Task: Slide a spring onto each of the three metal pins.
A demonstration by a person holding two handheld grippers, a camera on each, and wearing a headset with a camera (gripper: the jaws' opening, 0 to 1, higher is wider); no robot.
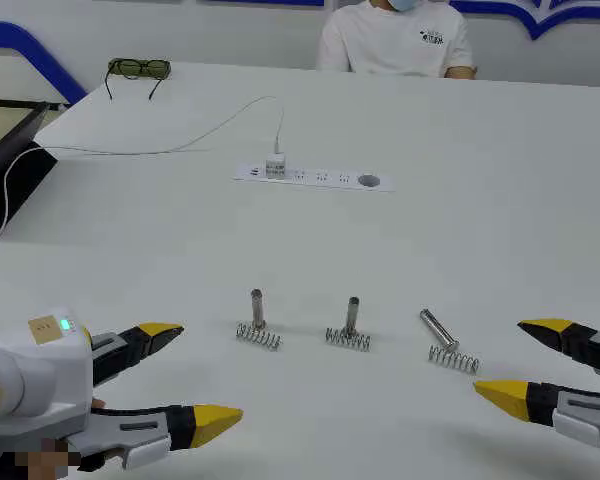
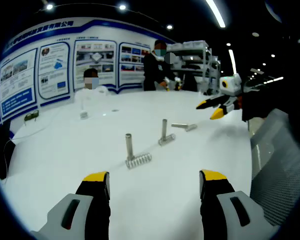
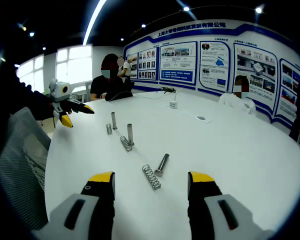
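The left tongs hung spread and empty, low over the table, left of the row. The left pin stood upright with the left spring flat at its foot. The mid pin also stood, with the mid spring likewise at its foot. The right pin lay on its side, and the right spring lay by its near end. No spring was on a pin yet. The right tongs were spread too, holding nothing, just right of that spring.

A jaw brushing a standing pin would likely topple it. A spring pinched too hard could shoot free and roll. The fallen pin would probably need standing up or holding first.

The wall boards carried Chinese headings too small to read. The mark on the shirt and the print on the strip were illegible.
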